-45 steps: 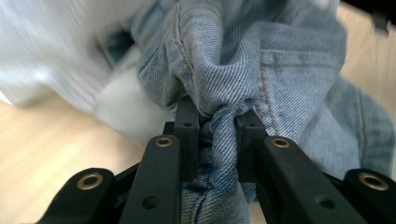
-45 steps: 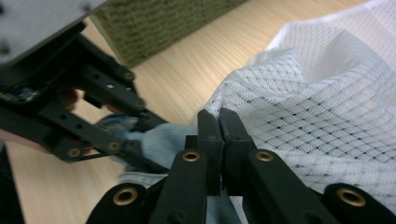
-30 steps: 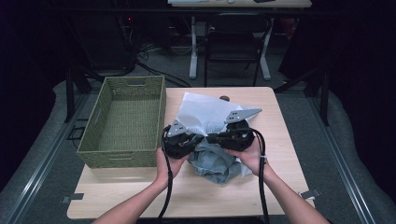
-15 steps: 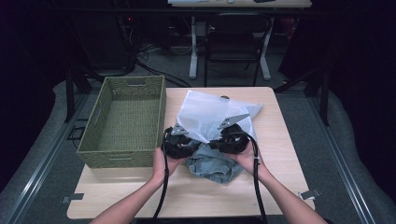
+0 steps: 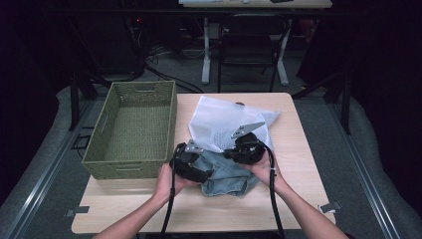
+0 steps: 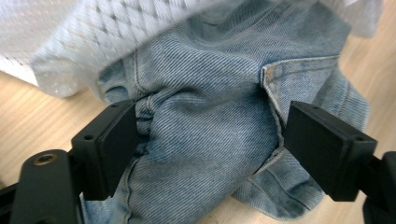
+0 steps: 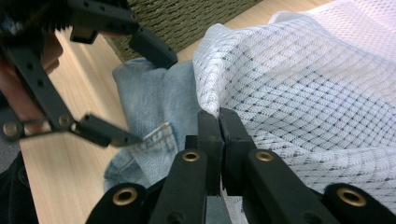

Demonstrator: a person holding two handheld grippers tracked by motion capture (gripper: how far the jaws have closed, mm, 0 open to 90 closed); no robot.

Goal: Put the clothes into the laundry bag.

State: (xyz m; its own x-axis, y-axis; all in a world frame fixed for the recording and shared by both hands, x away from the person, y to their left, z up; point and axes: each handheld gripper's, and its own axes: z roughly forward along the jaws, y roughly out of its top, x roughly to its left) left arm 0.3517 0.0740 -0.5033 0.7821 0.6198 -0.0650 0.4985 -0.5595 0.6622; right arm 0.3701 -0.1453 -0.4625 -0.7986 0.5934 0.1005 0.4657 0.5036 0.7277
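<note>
**Grippers at the denim garment and mesh bag, tabletop workstation**

Left gripper [image 6: 205,144], nearest the person's edge of the table, has its jaws spread wide, one on each side of a bunched fold of the denim garment [image 6: 205,121]; the jaws lie against the cloth but are not closed on it. Right gripper [image 7: 219,126], just beside it, has its jaws pressed together on the edge of the white mesh bag [image 7: 299,93], where the mesh overlaps the denim. In the high view the left gripper [image 5: 191,162] and right gripper [image 5: 246,148] sit close together over the garment, each held in a hand, with a black cable trailing from each toward the bottom edge.

The denim garment [image 5: 226,174] lies crumpled on the light wooden table [image 5: 298,134], near its front middle; its far part is tucked under the mouth of the mesh bag. A pocket seam shows in the left gripper view. The mesh bag [image 5: 221,122] spreads flat behind it, toward the table's far edge.

A green woven basket [image 5: 130,129] stands on the left part of the table, just beside the bag and garment; its interior holds nothing visible. It has handle slots in its walls.

Beyond the table the room is dark: grey floor, loose cables, and the legs of another table [image 5: 244,50] farther back.
</note>
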